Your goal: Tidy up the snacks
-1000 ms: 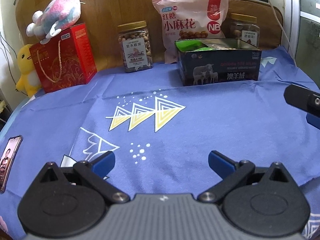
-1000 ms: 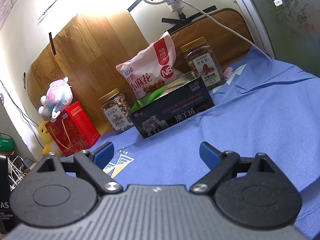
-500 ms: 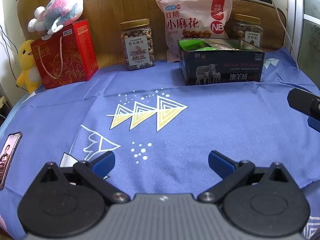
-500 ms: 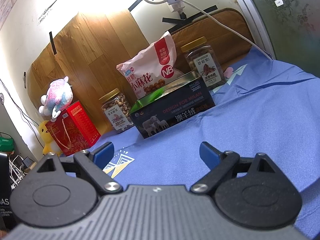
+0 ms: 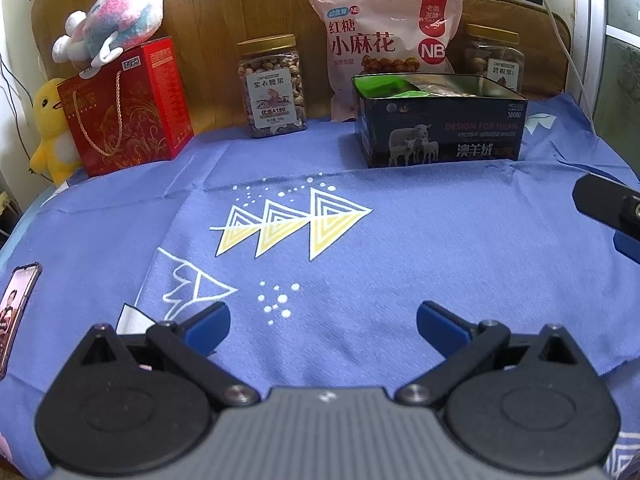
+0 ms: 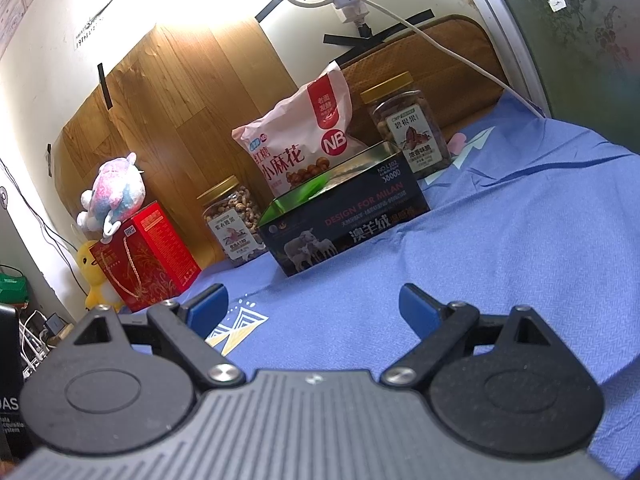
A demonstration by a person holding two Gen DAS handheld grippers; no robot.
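A dark open tin box (image 5: 440, 136) (image 6: 348, 224) with green and other packets inside stands at the back of the blue cloth. Behind it leans a pink snack bag (image 5: 384, 44) (image 6: 304, 148). A nut jar (image 5: 274, 88) (image 6: 232, 224) stands left of the box, another jar (image 5: 496, 60) (image 6: 412, 128) right of it. My left gripper (image 5: 322, 326) is open and empty over the cloth, far from the box. My right gripper (image 6: 314, 306) is open and empty; part of it shows at the right edge of the left wrist view (image 5: 616, 212).
A red gift box (image 5: 128, 108) with a plush toy (image 5: 112, 20) on top and a yellow duck plush (image 5: 52, 132) stand at the back left. A phone (image 5: 16, 312) lies at the cloth's left edge. A wooden board and wall rise behind.
The left gripper's view has tilted slightly, so the back row sits a little higher and more level. The right gripper has barely moved. Both stay open.
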